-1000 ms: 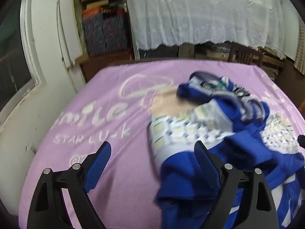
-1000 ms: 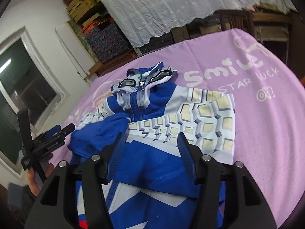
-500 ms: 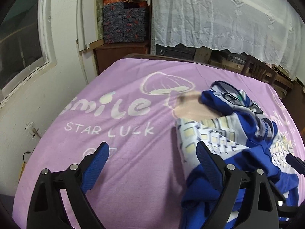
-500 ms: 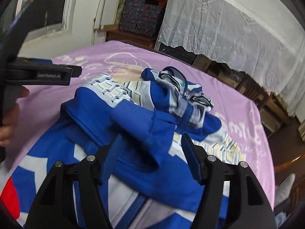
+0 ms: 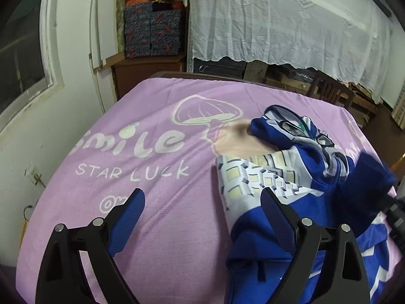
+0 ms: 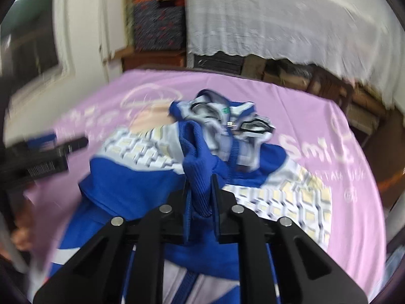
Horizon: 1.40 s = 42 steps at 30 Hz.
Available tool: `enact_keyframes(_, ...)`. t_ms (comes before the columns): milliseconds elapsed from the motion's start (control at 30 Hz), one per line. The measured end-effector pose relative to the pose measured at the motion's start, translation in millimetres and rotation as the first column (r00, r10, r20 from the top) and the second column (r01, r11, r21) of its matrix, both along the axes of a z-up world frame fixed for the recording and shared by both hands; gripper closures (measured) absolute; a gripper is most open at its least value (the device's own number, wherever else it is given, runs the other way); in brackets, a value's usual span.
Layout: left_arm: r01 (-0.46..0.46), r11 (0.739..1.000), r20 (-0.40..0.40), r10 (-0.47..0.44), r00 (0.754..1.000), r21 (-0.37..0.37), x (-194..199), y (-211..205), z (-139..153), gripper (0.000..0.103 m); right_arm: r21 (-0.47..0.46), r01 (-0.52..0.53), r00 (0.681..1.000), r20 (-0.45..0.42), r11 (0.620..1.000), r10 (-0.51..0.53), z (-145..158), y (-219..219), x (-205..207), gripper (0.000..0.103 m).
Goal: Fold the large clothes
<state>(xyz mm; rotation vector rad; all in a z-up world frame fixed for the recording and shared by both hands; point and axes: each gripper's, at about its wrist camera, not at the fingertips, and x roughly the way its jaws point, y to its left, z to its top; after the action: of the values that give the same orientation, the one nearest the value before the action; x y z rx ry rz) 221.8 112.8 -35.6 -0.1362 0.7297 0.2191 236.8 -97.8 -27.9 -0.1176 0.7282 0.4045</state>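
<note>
So you've barely begun: the jacket [image 6: 141, 190] lies crumpled on the purple sheet [image 5: 152, 215], your right gripper [image 6: 201, 195] has just pinched its blue cuff [image 6: 200, 162], and your left gripper [image 5: 200, 217] hangs wide and empty.

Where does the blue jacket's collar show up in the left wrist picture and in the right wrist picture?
Left wrist: the collar sits right of centre, beside the mushroom print.
Right wrist: the collar sits just above centre, beyond the right claw.
Shared landmark: the white lace curtain.

The right wrist view is motion-blurred; the jacket [image 6: 141, 187] runs off its lower edge.
</note>
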Motion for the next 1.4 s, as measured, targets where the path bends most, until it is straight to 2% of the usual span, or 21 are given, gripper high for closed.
enact_keyframes(100, 0.019, 0.999, -0.012, -0.018, 1.000, 0.035, 1, -8, -4, 0.010, 0.120, 0.056, 0.998, -0.042, 0.991, -0.051, 7, -37, 1, 0.090)
enact_keyframes(200, 0.035, 0.997, -0.030, -0.033, 0.999, 0.070, 3, -16, -9, 0.010, 0.221, 0.125, 0.989, -0.101, 0.967, -0.105, -1, -74, 2, 0.091)
enact_keyframes(267, 0.052, 0.995, -0.048, -0.048, 0.998, 0.090, 6, -21, -13, 0.009, 0.241, 0.150, 0.984, -0.135, 0.959, -0.120, -12, -88, 5, 0.091)
enact_keyframes(467, 0.114, 0.968, -0.189, -0.071, 0.979, 0.224, 19, -44, -45, 0.008, 0.257, 0.258, 0.953, -0.227, 0.931, -0.202, -54, -126, 14, 0.090)
enact_keyframes(600, 0.117, 0.955, -0.185, -0.067, 0.980, 0.274, 18, -48, -48, 0.004, 0.279, 0.294, 0.936, -0.276, 0.914, -0.217, -68, -139, 17, 0.089)
enact_keyframes(667, 0.115, 0.954, -0.185, -0.065, 0.981, 0.278, 18, -48, -48, 0.004, 0.266, 0.317, 0.928, -0.285, 0.910, -0.240, -72, -142, 19, 0.083)
enact_keyframes(700, 0.112, 0.955, -0.184, -0.062, 0.981, 0.275, 18, -47, -47, 0.004, 0.258, 0.340, 0.920, -0.289, 0.905, -0.263, -71, -145, 18, 0.075)
enact_keyframes(733, 0.103, 0.957, -0.178, -0.055, 0.982, 0.272, 18, -46, -45, 0.004, 0.265, 0.350, 0.916, -0.296, 0.899, -0.269, -71, -149, 19, 0.072)
enact_keyframes(800, 0.068, 0.959, -0.122, -0.036, 0.992, 0.274, 12, -42, -33, 0.004, 0.312, 0.387, 0.902, -0.321, 0.868, -0.287, -69, -160, 18, 0.072)
enact_keyframes(867, 0.058, 0.967, -0.055, -0.046, 0.997, 0.248, 5, -41, -17, 0.004, 0.339, 0.432, 0.893, -0.293, 0.836, -0.343, -56, -169, 10, 0.069)
enact_keyframes(933, 0.102, 0.987, -0.014, -0.101, 0.995, 0.127, 1, -40, 0, 0.004, 0.358, 0.396, 0.914, -0.244, 0.845, -0.325, -39, -164, 4, 0.069)
enact_keyframes(1000, 0.187, 0.982, -0.009, -0.187, 0.982, 0.025, 5, -49, 8, 0.004, 0.374, 0.337, 0.937, -0.224, 0.864, -0.269, -28, -153, 4, 0.069)
enact_keyframes(1067, 0.233, 0.972, -0.022, -0.233, 0.972, 0.017, 12, -64, 9, 0.004, 0.402, 0.245, 0.961, -0.222, 0.882, -0.166, -19, -130, 7, 0.069)
enact_keyframes(1167, 0.269, 0.962, -0.060, -0.266, 0.962, 0.048, 25, -87, -3, 0.004, 0.417, 0.157, 0.968, -0.246, 0.895, -0.055, -23, -93, 14, 0.069)
enact_keyframes(1267, 0.287, 0.958, -0.136, -0.282, 0.950, 0.018, 35, -91, -30, 0.004, 0.404, 0.122, 0.957, -0.291, 0.907, 0.001, -41, -69, 25, 0.070)
enact_keyframes(1333, 0.269, 0.963, -0.203, -0.258, 0.944, 0.026, 43, -85, -50, 0.003, 0.389, 0.131, 0.947, -0.322, 0.912, 0.001, -55, -67, 30, 0.070)
enact_keyframes(1367, 0.266, 0.964, -0.228, -0.262, 0.938, -0.013, 48, -79, -59, 0.003, 0.382, 0.148, 0.940, -0.341, 0.912, -0.010, -64, -70, 33, 0.070)
enact_keyframes(1400, 0.262, 0.964, -0.224, -0.264, 0.938, -0.040, 49, -76, -61, 0.003, 0.382, 0.161, 0.936, -0.351, 0.910, -0.019, -70, -75, 36, 0.079)
